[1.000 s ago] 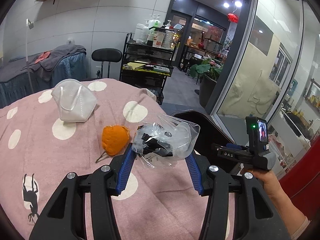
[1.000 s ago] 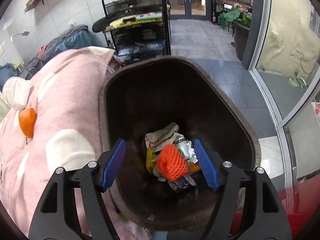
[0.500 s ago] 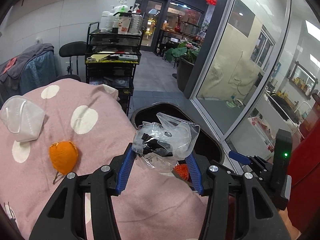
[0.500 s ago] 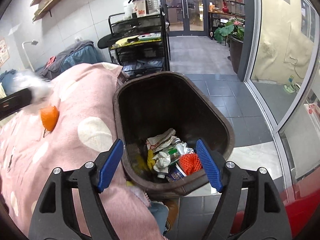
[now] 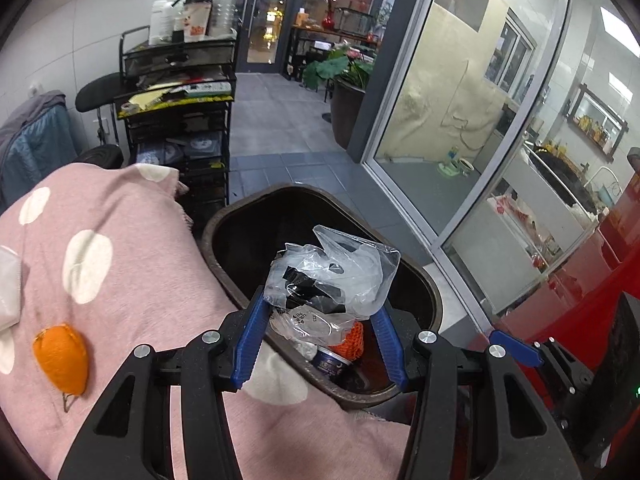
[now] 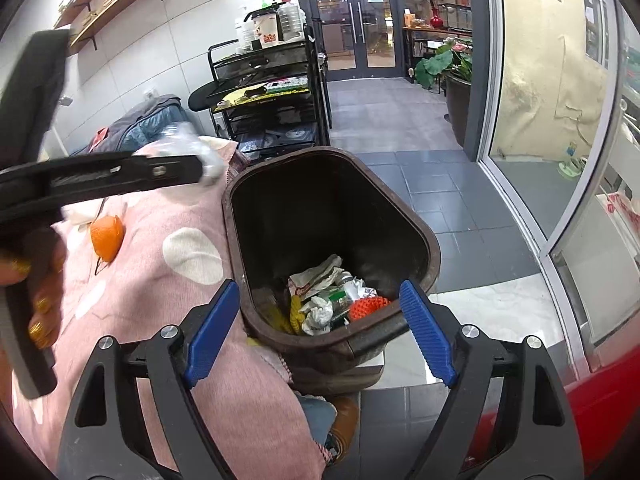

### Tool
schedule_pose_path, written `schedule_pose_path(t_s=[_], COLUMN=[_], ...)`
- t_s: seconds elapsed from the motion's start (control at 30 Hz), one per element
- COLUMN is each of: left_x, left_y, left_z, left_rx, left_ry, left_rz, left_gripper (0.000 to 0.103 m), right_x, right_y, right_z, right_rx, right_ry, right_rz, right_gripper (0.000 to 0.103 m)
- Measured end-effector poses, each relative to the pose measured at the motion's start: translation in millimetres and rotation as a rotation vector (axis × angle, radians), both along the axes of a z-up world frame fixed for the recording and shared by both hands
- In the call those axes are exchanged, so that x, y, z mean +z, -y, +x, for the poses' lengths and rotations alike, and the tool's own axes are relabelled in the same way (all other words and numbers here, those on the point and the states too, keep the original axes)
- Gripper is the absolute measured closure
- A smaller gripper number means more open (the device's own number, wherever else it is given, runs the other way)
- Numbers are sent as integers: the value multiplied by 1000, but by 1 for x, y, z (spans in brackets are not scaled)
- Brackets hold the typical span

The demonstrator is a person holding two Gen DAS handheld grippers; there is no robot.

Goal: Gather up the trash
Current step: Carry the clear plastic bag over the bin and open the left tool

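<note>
Nearest the left wrist camera, the left gripper (image 5: 320,336) is clamped on a crumpled clear plastic bag with dark contents (image 5: 332,280), its blue pads pressing the bag from both sides. The bag sits above the near rim of the dark brown plastic trash bin (image 5: 434,300), over the bin's opening. Below the bag, inside the bin, lie an orange foam net (image 5: 354,340) and a small blue-labelled cup (image 5: 330,362).

In the right wrist view, the right gripper (image 6: 320,324) has its jaws opening, wide apart, with nothing between the pads; it hangs at the near edge of the same bin (image 6: 424,240). Down in the bin rest crumpled white paper (image 6: 318,314), a yellow scrap (image 6: 294,310) and the orange net (image 6: 368,306). At the left edge of this view a hand (image 6: 38,280) grips the handle of the left gripper, whose black arm reaches across toward the bin; the bag at its tip is blurred.

Beside the bin, touching its left wall, is the surface covered by a pink cloth with white dots (image 5: 132,264). On the cloth lies a piece of orange peel (image 5: 62,356), well apart from the bin, and just beyond it, at the frame's edge, a white face mask (image 5: 8,288).

Farther off stand a black wire shelf cart loaded with bottles and cups (image 5: 180,80), a black stool (image 5: 98,90), a large potted plant (image 5: 346,80) and glass doors (image 6: 354,24).
</note>
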State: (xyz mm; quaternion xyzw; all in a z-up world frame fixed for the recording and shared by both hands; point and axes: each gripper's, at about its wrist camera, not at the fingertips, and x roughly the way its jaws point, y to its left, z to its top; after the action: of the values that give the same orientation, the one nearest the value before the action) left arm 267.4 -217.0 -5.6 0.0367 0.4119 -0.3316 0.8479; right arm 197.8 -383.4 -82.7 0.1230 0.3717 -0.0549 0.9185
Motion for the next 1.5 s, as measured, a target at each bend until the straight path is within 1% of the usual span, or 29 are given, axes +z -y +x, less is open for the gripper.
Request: schedule_pose_path(t_s=[0.3, 0.4, 0.47, 0.53, 0.57, 0.63, 0.8, 0.97, 1.17, 1.3, 1.5], left_x=[-13, -17, -19, -19, -19, -18, -17, -13, 6, 16, 24], left_y=[23, 28, 31, 31, 31, 31, 31, 24, 6, -15, -52], left_z=[10, 13, 13, 15, 15, 16, 13, 6, -10, -22, -40], left_rx=[-20, -24, -23, -15, -14, -10, -12, -3, 14, 57, 139], left_ry=[-23, -32, -37, -36, -38, -38, -35, -20, 35, 69, 135], left_rz=[46, 62, 67, 58, 52, 41, 40, 20, -41, -88, -90], left_gripper=[52, 45, 37, 28, 25, 18, 14, 14, 14, 11, 11], right_x=[1, 0, -1, -2, -2, -2, -3, -4, -3, -3, -2], right_y=[8, 9, 12, 13, 13, 14, 15, 15, 16, 12, -1], right_z=[-14, -16, -17, -18, -19, -19, -20, -20, -21, -21, -18], right_rx=[-28, -31, -37, -42, -44, -48, -50, -51, -49, -36, -6], right_ry=[1, -1, -4, -5, -6, -7, -12, -8, -6, -5, -14], right_rz=[5, 0, 4, 8, 8, 10, 16, 24, 30, 28, 14], right_gripper=[20, 20, 20, 19, 19, 19, 19, 19, 19, 19, 19])
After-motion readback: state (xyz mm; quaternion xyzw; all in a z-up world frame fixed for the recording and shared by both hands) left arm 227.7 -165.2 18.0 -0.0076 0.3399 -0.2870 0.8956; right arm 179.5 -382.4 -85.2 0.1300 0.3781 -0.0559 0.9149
